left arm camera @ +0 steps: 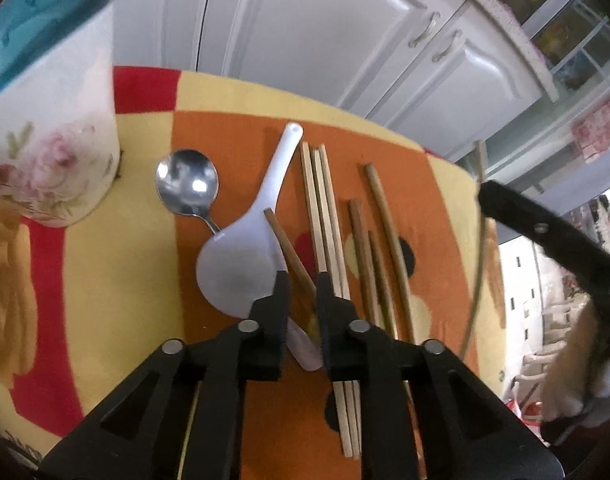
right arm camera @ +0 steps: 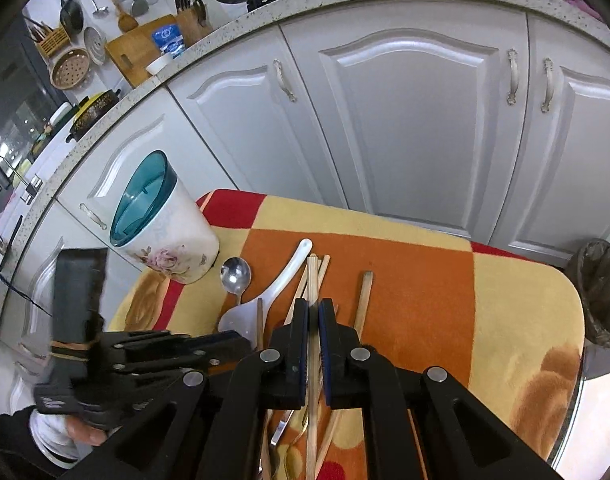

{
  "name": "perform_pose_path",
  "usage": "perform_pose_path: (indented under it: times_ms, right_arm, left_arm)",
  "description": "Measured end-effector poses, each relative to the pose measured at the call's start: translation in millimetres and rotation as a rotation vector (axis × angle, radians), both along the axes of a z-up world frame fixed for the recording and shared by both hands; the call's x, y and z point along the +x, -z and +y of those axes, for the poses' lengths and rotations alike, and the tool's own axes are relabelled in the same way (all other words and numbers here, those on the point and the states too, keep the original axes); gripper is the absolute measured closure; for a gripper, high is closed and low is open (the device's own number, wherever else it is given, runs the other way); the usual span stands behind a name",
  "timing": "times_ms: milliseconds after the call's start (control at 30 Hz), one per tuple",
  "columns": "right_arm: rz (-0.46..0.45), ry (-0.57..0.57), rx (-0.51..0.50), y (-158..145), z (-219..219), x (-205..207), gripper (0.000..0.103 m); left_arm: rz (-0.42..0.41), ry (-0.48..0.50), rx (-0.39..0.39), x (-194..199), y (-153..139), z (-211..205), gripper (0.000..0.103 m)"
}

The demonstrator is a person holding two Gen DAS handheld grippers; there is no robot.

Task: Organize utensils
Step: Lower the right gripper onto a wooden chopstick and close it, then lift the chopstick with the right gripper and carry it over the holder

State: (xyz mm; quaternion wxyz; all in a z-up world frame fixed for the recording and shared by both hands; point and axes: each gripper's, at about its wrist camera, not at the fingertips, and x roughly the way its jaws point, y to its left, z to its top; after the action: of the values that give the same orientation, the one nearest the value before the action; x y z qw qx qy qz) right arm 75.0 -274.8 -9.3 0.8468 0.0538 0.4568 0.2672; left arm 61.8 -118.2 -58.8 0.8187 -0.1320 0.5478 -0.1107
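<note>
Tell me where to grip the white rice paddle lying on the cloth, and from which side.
Take the white rice paddle by its narrow handle, near the holed tip, probably from above with the jaws across its width. The broad blade lies flat on the cloth, and a brown chopstick crosses its edge; the handle end lies clear.

A white floral utensil holder with a teal rim stands at the table's far left corner. Just right of it lies a metal spoon, then a white plastic rice paddle, then wooden chopsticks toward the middle.
</note>
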Motion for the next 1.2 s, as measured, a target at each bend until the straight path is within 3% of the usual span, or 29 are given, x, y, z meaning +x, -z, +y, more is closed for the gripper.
perform_pose_path:
  times_ms: [167,233,267,400,633,867,1200]
  right_arm:
    - [-0.002,-0.002,-0.004,0.0,-2.8,-4.0,0.098]
    - [-0.002,-0.002,0.002,-0.2,-3.3,-4.8,0.098]
    - [-0.003,-0.003,0.003,-0.4,-3.1,-5.8,0.098]
    - [-0.014,-0.012,0.009,-5.2,-1.4,-11.0,0.098]
    - [-0.072,-0.033,0.025,-32.6,1.0,-30.2,0.098]
    - [-0.136,-0.054,0.027,-60.7,5.9,-49.4,0.098]
    - [-0.203,-0.1,0.02,-88.4,23.3,-60.4,0.098]
  left_arm:
    - [0.032,-0.018,0.021,12.1,14.4,-8.8,0.084]
    - [0.016,-0.008,0.037,12.9,14.4,-13.0,0.085]
    - [0.009,-0.005,0.042,12.5,13.2,-13.6,0.09]
    - [-0.024,0.0,0.01,7.4,4.1,-8.2,0.09]
    - [-0.143,0.03,-0.059,-19.7,-48.1,7.0,0.093]
    - [-0.258,0.036,-0.073,-52.8,-96.5,32.6,0.094]
    - [-0.4,-0.004,-0.025,-75.8,-148.7,66.8,0.099]
